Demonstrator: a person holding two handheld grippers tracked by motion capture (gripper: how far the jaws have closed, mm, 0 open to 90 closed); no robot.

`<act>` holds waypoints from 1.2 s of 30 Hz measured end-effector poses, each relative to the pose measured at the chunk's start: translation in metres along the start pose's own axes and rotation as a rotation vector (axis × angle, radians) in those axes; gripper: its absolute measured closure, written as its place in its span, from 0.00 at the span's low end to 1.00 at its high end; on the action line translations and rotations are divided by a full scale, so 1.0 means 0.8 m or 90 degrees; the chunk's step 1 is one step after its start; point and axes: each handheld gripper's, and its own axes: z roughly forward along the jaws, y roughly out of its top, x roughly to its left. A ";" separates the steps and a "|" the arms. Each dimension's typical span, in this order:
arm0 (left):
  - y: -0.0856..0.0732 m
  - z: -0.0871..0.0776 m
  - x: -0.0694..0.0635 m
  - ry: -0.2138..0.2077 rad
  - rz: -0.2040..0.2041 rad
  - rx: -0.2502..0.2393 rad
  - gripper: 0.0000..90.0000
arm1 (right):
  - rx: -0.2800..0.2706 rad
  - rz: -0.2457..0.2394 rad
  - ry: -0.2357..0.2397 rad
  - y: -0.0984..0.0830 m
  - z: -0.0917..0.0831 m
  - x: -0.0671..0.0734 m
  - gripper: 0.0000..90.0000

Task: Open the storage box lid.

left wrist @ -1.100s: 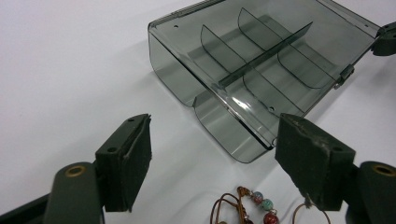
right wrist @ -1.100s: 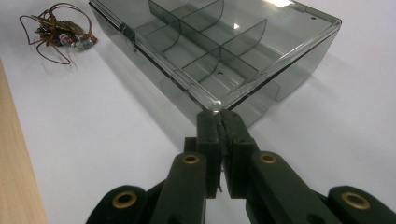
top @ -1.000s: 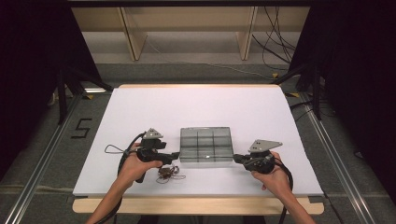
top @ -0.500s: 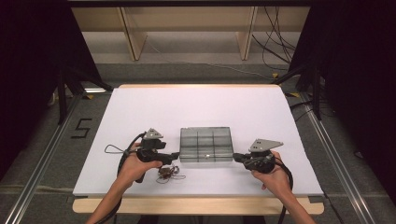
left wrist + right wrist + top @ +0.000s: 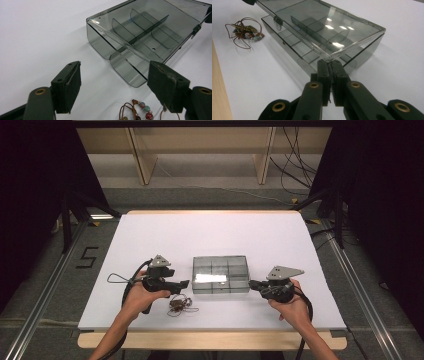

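A smoky clear compartment box (image 5: 220, 275) lies on the white table in front of the person. In the right gripper view my right gripper (image 5: 329, 67) is shut on the near corner of its lid (image 5: 317, 25), which stands slightly raised above the divided tray. My right gripper (image 5: 251, 283) sits at the box's right end. My left gripper (image 5: 184, 284) is at the box's left end, open, with nothing between its jaws (image 5: 115, 80). A beaded cord bracelet (image 5: 178, 305) lies on the table just below the left gripper, also seen as the bracelet (image 5: 140, 112) and the bracelet (image 5: 245, 31).
The white table top (image 5: 215, 235) stretches far beyond the box. Its wooden front edge (image 5: 210, 340) runs along the person's side. Wooden shelving legs (image 5: 140, 165) and cables (image 5: 295, 170) stand on the floor behind the table.
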 end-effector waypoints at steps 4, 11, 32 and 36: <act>0.000 0.000 -0.001 0.003 0.003 -0.004 0.30 | -0.010 0.002 -0.005 0.001 0.000 0.001 0.97; 0.000 0.001 -0.002 0.002 0.003 -0.004 0.30 | -0.017 0.008 0.001 0.008 -0.002 -0.001 0.97; 0.003 0.008 -0.007 0.012 0.002 -0.018 0.30 | -0.046 0.009 0.005 0.031 0.003 -0.001 0.97; 0.003 0.008 -0.006 0.012 0.006 -0.014 0.30 | -0.050 -0.002 -0.001 0.037 0.002 -0.005 0.97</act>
